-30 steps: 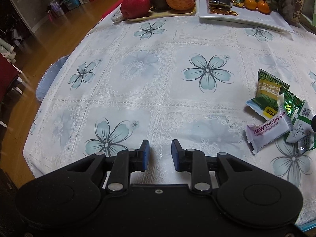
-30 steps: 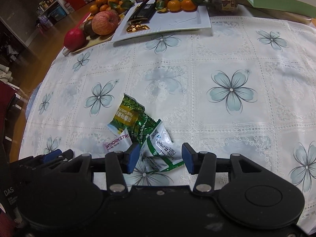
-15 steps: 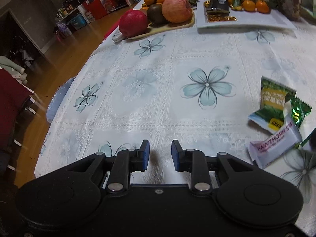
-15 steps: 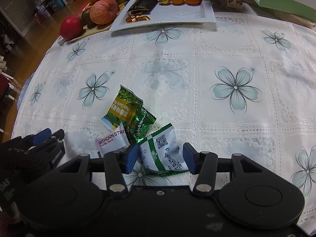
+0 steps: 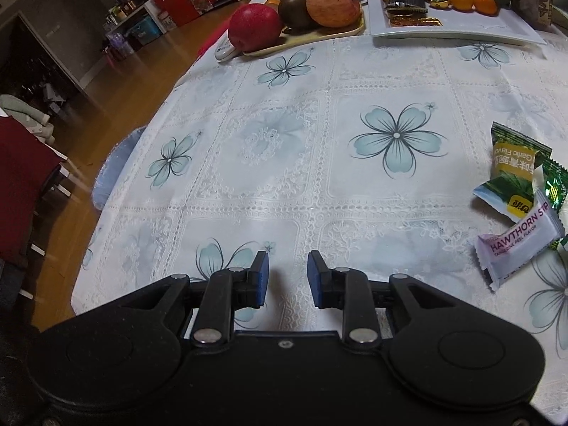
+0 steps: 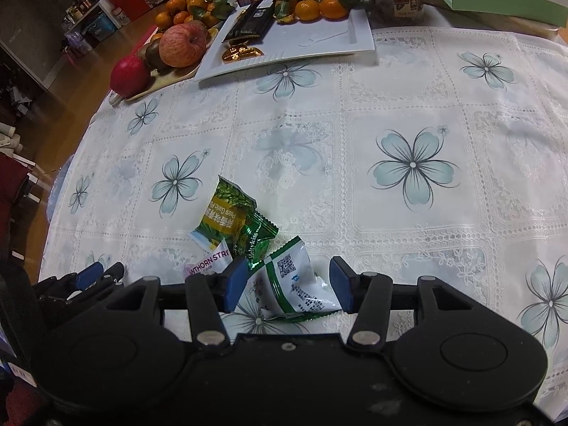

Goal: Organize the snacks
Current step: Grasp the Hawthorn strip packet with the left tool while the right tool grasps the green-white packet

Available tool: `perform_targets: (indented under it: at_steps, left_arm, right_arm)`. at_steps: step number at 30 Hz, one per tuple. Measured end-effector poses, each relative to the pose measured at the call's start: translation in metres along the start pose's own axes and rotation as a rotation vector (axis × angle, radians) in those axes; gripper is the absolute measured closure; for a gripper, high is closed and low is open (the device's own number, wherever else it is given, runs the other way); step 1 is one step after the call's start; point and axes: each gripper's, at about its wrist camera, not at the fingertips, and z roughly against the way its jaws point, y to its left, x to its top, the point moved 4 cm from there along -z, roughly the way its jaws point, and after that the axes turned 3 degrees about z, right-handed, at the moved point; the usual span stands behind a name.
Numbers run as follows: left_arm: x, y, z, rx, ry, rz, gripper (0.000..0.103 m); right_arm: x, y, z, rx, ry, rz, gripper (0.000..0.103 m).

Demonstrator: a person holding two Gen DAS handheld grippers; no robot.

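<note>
A small pile of snack packets lies on the flowered tablecloth. In the right wrist view my right gripper (image 6: 288,285) is open with its jaws on either side of a white and green packet (image 6: 296,284). Beyond it lie a dark green candy packet (image 6: 257,236), a yellow-green garlic pea packet (image 6: 223,218) and a lilac hawthorn strip packet (image 6: 209,264). In the left wrist view my left gripper (image 5: 287,277) is open and empty, left of the hawthorn packet (image 5: 518,243) and the garlic pea packet (image 5: 513,170).
A white rectangular plate (image 6: 319,44) at the back holds a black snack bar (image 6: 254,21), gold wrapped candies and mandarins. A wooden tray (image 6: 170,76) with apples and other fruit stands to its left. The table edge drops to a wooden floor on the left.
My right gripper has moved forward so the white and green packet now sits between its jaws. My left gripper has drawn back and to the left, away from the pile.
</note>
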Motion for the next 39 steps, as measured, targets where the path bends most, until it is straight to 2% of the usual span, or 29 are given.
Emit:
perform_targets:
  at_steps: [2,4,5,9,13,15,17,21,23,27,30,33,36,39]
  left_arm:
    - [0.003,0.007,0.003,-0.055,0.024,0.055,0.066]
    - [0.008,0.015,0.009,-0.087,0.012,0.109,0.066]
    - [0.010,0.017,0.013,-0.098,0.003,0.119,0.066]
    - [0.017,0.015,0.025,-0.170,-0.002,0.128,0.066]
    - [0.022,-0.003,0.029,-0.330,0.057,0.077,0.066]
    - [0.023,-0.016,0.030,-0.423,0.111,0.015,0.066]
    - [0.023,-0.030,0.030,-0.469,0.148,-0.061,0.066]
    - [0.023,-0.053,0.035,-0.463,0.097,-0.221,0.066]
    - [0.018,-0.064,0.036,-0.490,0.085,-0.304,0.066]
    - [0.009,-0.079,0.037,-0.510,0.071,-0.387,0.066]
    - [0.008,-0.089,0.036,-0.500,0.061,-0.421,0.066]
    - [0.009,-0.096,0.036,-0.473,0.049,-0.431,0.064]
    - [0.009,-0.099,0.037,-0.464,0.049,-0.434,0.064]
    - [0.009,-0.097,0.037,-0.477,0.066,-0.419,0.064]
  right_arm:
    - [-0.003,0.003,-0.002,0.005,0.010,0.009,0.047]
    - [-0.006,0.009,-0.003,0.011,0.017,0.035,0.044]
    - [-0.008,0.013,-0.004,0.011,0.023,0.057,0.041]
    - [-0.014,0.024,-0.009,-0.037,0.034,0.152,0.041]
    - [-0.015,0.021,-0.015,-0.110,0.023,0.190,0.042]
    - [-0.012,0.015,-0.016,-0.112,0.033,0.166,0.042]
    - [-0.008,0.006,-0.014,-0.098,0.044,0.109,0.043]
    - [0.000,-0.016,-0.014,-0.074,0.073,-0.021,0.043]
    - [0.003,-0.030,-0.016,-0.063,0.091,-0.106,0.043]
    - [0.006,-0.049,-0.015,-0.060,0.097,-0.211,0.044]
    - [0.008,-0.056,-0.013,-0.074,0.090,-0.241,0.044]
    - [0.008,-0.058,-0.010,-0.050,0.096,-0.263,0.044]
    - [0.009,-0.051,-0.005,-0.002,0.100,-0.258,0.043]
    - [0.014,-0.038,0.003,0.100,0.086,-0.241,0.043]
